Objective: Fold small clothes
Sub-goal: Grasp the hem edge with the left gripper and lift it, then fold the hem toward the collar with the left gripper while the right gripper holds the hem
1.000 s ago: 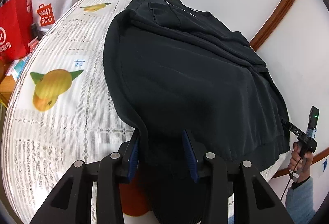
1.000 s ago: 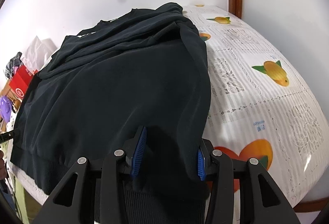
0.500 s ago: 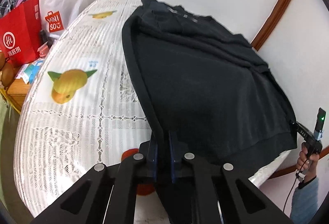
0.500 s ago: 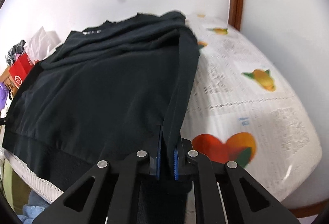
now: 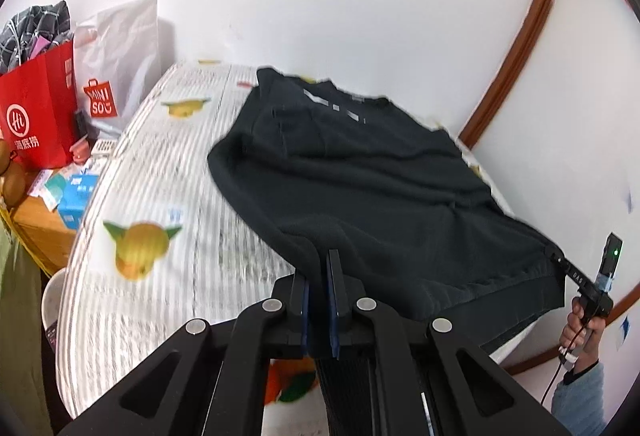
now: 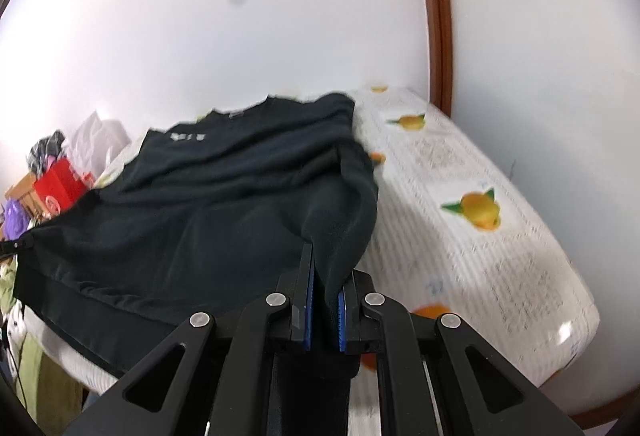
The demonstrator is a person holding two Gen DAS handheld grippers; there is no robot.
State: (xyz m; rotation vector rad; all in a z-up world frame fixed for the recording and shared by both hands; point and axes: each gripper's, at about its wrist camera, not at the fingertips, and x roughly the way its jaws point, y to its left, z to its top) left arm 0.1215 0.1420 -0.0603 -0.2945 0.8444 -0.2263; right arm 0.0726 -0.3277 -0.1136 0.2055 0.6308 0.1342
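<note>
A white wall with a curved brown wooden trim (image 5: 516,47) backs a table covered by a white fruit-print cloth (image 5: 160,195), with a red paper bag (image 5: 36,115) and a white shopping bag (image 5: 120,51) crowded at its far left end in the left wrist view. The black sweatshirt (image 5: 360,187) lies spread over the table, collar toward the wall, its ribbed hem lifted at the near edge. The left gripper (image 5: 318,268) has its blue-padded jaws closed on one hem corner, fabric pinched between them; across the hem, the person's right hand (image 5: 580,320) holds the other tool at the opposite corner. From the right wrist view, the right gripper (image 6: 326,276) is likewise clamped on a bunched fold of the sweatshirt (image 6: 200,211) at the hem corner, cloth rising off the tablecloth (image 6: 480,236) beside it. Judging from this, the sleeves look already tucked in, and the bottom-to-collar fold appears only begun, with the hem yet to be carried over and laid flat.
</note>
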